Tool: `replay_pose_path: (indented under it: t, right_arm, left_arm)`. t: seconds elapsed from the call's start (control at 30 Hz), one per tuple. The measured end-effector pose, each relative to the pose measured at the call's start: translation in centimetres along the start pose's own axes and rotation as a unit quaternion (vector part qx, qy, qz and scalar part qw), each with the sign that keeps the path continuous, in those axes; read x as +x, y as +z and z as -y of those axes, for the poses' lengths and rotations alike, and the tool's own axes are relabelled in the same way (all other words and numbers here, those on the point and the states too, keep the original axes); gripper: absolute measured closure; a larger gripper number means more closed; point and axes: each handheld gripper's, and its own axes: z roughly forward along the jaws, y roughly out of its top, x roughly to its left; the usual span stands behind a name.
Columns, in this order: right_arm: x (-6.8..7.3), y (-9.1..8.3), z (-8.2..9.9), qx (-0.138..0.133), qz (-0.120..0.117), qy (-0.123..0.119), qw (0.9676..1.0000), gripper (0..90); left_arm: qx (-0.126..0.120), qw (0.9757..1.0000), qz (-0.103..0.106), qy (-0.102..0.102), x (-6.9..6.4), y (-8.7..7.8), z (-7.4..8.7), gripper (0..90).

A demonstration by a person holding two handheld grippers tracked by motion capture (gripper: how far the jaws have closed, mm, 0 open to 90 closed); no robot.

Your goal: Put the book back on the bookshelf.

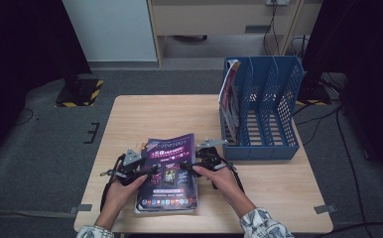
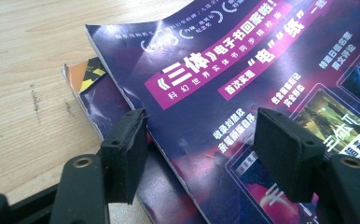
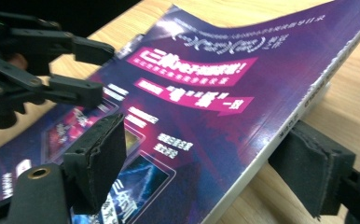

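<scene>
The purple magazine [image 1: 168, 171] lies on top of a second magazine [image 2: 94, 95] at the lower middle of the high view, on the wooden bench [image 1: 145, 111]. The right gripper [image 3: 206, 163] has 1 finger over the cover and 1 under the spine edge, which is lifted and bowed; its fingers are spread around the edge, and I cannot tell whether they press on it. The left gripper [image 2: 206, 156] straddles the magazine's left edge, fingers spread. A blue file rack [image 1: 264, 109] stands at the upper right, holding 1 upright magazine [image 1: 229, 96].
</scene>
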Motion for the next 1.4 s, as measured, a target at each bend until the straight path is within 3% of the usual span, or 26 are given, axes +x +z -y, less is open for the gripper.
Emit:
replay_pose_path:
  t: [0.2,0.4,0.7,1.0,1.07,1.13,1.23,1.27,1.33,1.37,1.4]
  right_arm:
    - [-0.4,-0.6,-1.0,0.013,-0.037,0.002,0.9992,22.9]
    - [-0.3,-0.6,-1.3,0.017,-0.042,-0.008,0.9989,22.9]
    - [1.1,1.5,-1.2,0.049,-0.055,-0.018,0.9971,22.6]
    - [1.1,2.7,-1.0,0.060,-0.065,0.003,0.9960,21.9]
    - [1.1,3.0,-0.9,0.061,-0.067,0.008,0.9958,24.3]
    - [1.1,2.9,-0.8,0.055,-0.054,0.015,0.9969,35.2]
    - [1.1,2.8,-0.7,0.050,-0.047,0.016,0.9975,41.8]
    - [1.1,2.5,-0.7,0.035,-0.043,0.026,0.9981,48.5]
    - [1.2,2.4,-0.7,0.031,-0.043,0.030,0.9981,51.0]
    - [1.3,2.0,-0.7,0.010,-0.040,0.030,0.9987,59.0]
    - [1.3,2.0,-0.7,0.010,-0.040,0.030,0.9987,59.0]
  left_arm:
    - [0.001,1.0000,0.002,0.001,0.1,-0.1,0.0,34.7]
    - [0.001,1.0000,0.001,0.000,0.1,0.0,0.0,34.4]
    - [0.001,1.0000,0.005,-0.006,0.2,0.0,0.1,34.5]
    - [0.001,0.9999,0.009,-0.012,0.2,0.0,0.0,31.8]
    - [0.001,0.9999,0.008,-0.012,0.1,0.1,0.0,31.2]
    - [0.002,0.9999,0.009,-0.012,0.1,0.0,0.0,31.1]
    - [0.003,0.9999,0.010,-0.012,0.1,0.0,0.0,30.9]
    - [0.001,0.9998,0.011,-0.016,0.2,0.0,0.0,30.6]
    - [0.002,0.9997,0.014,-0.018,0.2,0.0,0.0,30.1]
    - [0.001,0.9996,0.017,-0.022,0.2,0.0,0.0,27.0]
    - [0.000,0.9996,0.018,-0.024,0.2,0.0,0.0,27.0]
